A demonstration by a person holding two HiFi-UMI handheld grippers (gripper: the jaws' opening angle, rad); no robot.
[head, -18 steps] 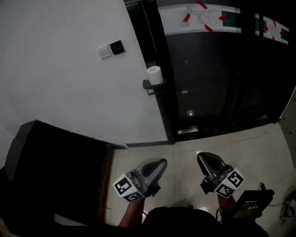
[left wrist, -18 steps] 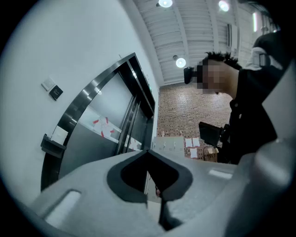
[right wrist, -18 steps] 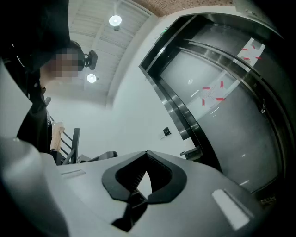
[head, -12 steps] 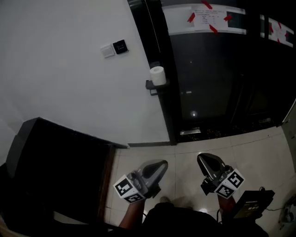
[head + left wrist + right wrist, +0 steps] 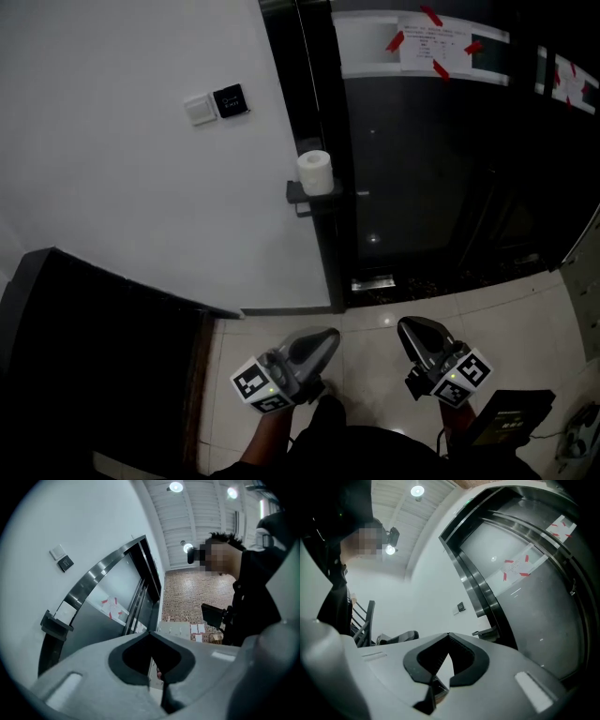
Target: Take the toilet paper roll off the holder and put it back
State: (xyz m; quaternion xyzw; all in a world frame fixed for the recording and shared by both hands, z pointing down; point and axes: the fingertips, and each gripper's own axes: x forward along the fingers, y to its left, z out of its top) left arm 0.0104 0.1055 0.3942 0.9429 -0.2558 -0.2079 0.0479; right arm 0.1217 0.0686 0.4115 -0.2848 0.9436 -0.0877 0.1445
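A person stands on the tiled floor [image 5: 525, 309] before a dark door frame [image 5: 319, 112], with the left tool [image 5: 326, 336] and right tool [image 5: 411, 328] held low and close to the body. Each has its jaws pressed together on nothing, apparently because the reach has not begun. The toilet paper roll [image 5: 315, 172] sits well apart from both, on a small black holder [image 5: 302, 195] fixed to the frame just beside the white wall [image 5: 112, 187]. The roll appears to stand on end, long axis upright and one flat end facing up, which leaves its round side free for a sideways pinch once a tool spreads
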